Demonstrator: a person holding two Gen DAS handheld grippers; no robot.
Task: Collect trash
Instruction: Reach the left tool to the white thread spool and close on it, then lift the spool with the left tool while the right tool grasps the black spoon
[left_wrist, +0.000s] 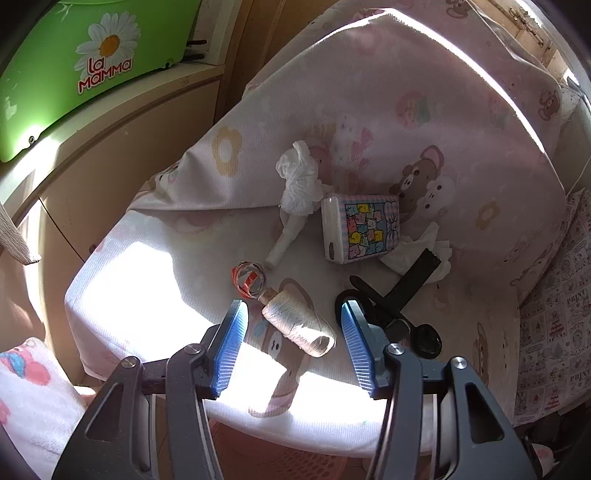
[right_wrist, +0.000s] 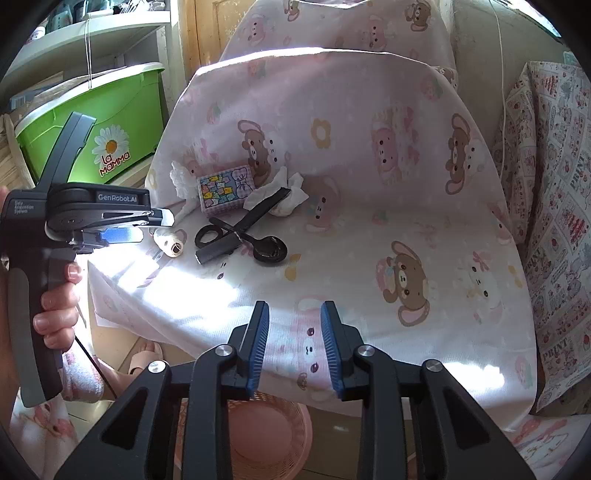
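Observation:
On the pink bear-print seat cover (left_wrist: 424, 122) lie a crumpled white tissue (left_wrist: 298, 179), a second crumpled tissue (left_wrist: 424, 251), a curl of orange-and-grey paper scrap (left_wrist: 248, 281) and a small white paper roll (left_wrist: 284, 242). My left gripper (left_wrist: 293, 314) is open, its fingers either side of a spool of cream thread (left_wrist: 297, 326), just above it. It also shows in the right wrist view (right_wrist: 122, 232). My right gripper (right_wrist: 294, 314) is open and empty over the seat's front edge. Both tissues show there too (right_wrist: 181, 181) (right_wrist: 286, 195).
A cartoon-print tissue pack (left_wrist: 360, 229), black scissors (left_wrist: 391, 317) and a black strip (left_wrist: 415, 278) lie on the seat. A pink mesh basket (right_wrist: 258, 439) stands on the floor below the seat edge. A green La Mamma bin (left_wrist: 74, 70) sits on a shelf at left.

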